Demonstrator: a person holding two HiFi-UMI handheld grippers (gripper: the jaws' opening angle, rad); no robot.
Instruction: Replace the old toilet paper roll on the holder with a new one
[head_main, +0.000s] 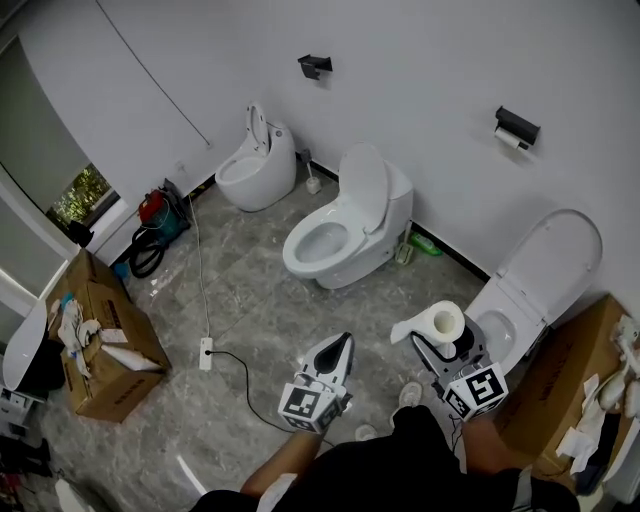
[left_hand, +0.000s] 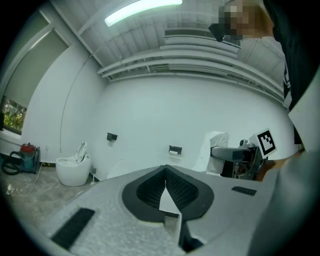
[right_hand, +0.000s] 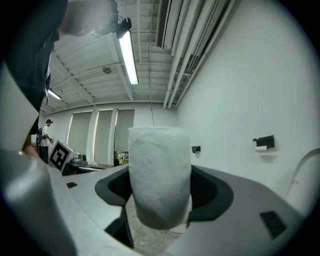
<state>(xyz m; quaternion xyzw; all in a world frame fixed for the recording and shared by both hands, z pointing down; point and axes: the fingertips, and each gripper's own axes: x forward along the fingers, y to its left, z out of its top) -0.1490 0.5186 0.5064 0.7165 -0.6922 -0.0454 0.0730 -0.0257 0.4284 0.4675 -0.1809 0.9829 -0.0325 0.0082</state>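
A new white toilet paper roll (head_main: 441, 324) stands upright between the jaws of my right gripper (head_main: 449, 340), which is shut on it. In the right gripper view the roll (right_hand: 160, 175) fills the gap between the dark pads. My left gripper (head_main: 337, 352) is shut with nothing in it, beside the right one; its pads (left_hand: 175, 187) meet at the tips. A black holder (head_main: 516, 126) with a small old roll hangs on the white wall at the far right, well away from both grippers. The holder (right_hand: 264, 142) also shows in the right gripper view, and the holder (left_hand: 175, 150) in the left gripper view.
A second black holder (head_main: 315, 66) hangs further left on the wall. Three white toilets stand along the wall: one (head_main: 256, 160), one (head_main: 350, 225) and one with its lid raised (head_main: 540, 275). Cardboard boxes (head_main: 100, 335) sit left and right; a cable (head_main: 235, 365) crosses the grey floor.
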